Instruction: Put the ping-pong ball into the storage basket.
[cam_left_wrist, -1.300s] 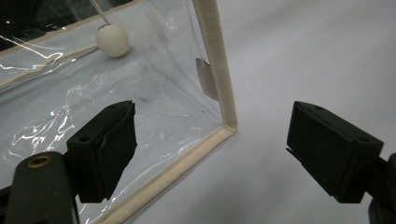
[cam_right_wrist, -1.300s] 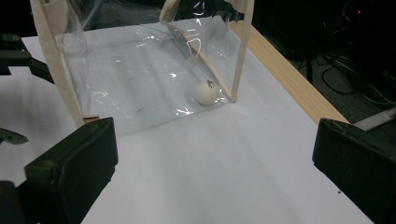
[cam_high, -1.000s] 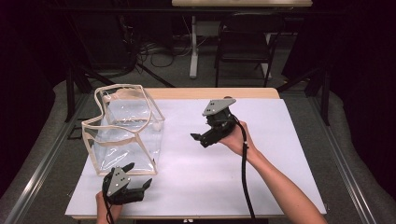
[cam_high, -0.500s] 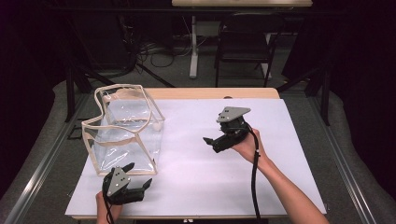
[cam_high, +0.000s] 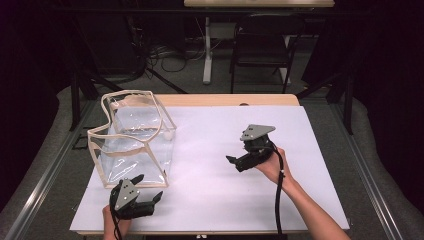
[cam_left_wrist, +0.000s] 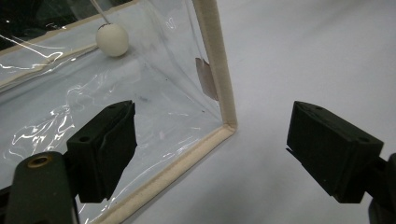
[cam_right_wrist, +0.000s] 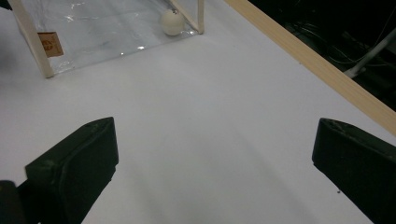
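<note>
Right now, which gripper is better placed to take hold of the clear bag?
Left. The left gripper sits open just in front of the clear bag, its trimmed corner between the jaws. The right gripper, also open, hangs over bare table well away.

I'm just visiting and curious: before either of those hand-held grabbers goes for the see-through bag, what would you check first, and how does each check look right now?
1. Left gripper open wide enough for a bag edge: ok, its fingers stand well apart.
2. Right gripper open and empty: ok.
3. Clear bag standing upright with its mouth open: ok.
4. Left gripper lined up near the bag: ok, the cream trimmed corner sits just ahead between its fingers, not yet touched.
5. White table cover between right gripper and bag free of obstacles: ok.
6. White ball pull hanging free at the bag's side: cannot tell whether it is snagged.
</note>
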